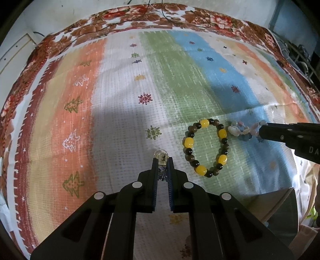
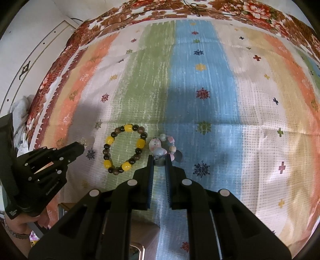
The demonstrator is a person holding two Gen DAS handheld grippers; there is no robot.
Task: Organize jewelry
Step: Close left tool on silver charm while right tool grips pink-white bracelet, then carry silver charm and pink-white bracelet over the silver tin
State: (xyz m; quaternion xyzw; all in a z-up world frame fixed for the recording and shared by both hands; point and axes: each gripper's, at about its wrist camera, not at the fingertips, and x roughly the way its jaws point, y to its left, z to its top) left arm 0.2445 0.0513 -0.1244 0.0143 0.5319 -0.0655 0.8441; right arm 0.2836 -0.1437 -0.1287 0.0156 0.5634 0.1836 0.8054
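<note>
Under everything lies the striped mat (image 1: 124,96), its bands of orange, white, green and blue dotted with small snowflake and tree prints, spread over a floral cloth (image 1: 140,12) that frames its far edge.

My left gripper (image 1: 162,160) reaches out over the white band, and my right gripper (image 2: 159,159) reaches over the blue one. In the right wrist view I can see the left tool from the side, low at the left, with my hand (image 2: 18,226) wrapped around its handle.

Between the two tools the yellow and brown bead bracelet (image 1: 206,147) lies flat on the green band as an open loop, touched by neither gripper. Just beside it, on the blue band, lies the pastel charm bracelet (image 2: 163,147), bunched up; my right fingers are closed in on its nearest bead, a pale grey-blue one, pinching it at the tips.

Smallest of all is the clear ring (image 1: 161,155) with a small setting, held in the very tips of my left fingers, which are pressed in against it.
</note>
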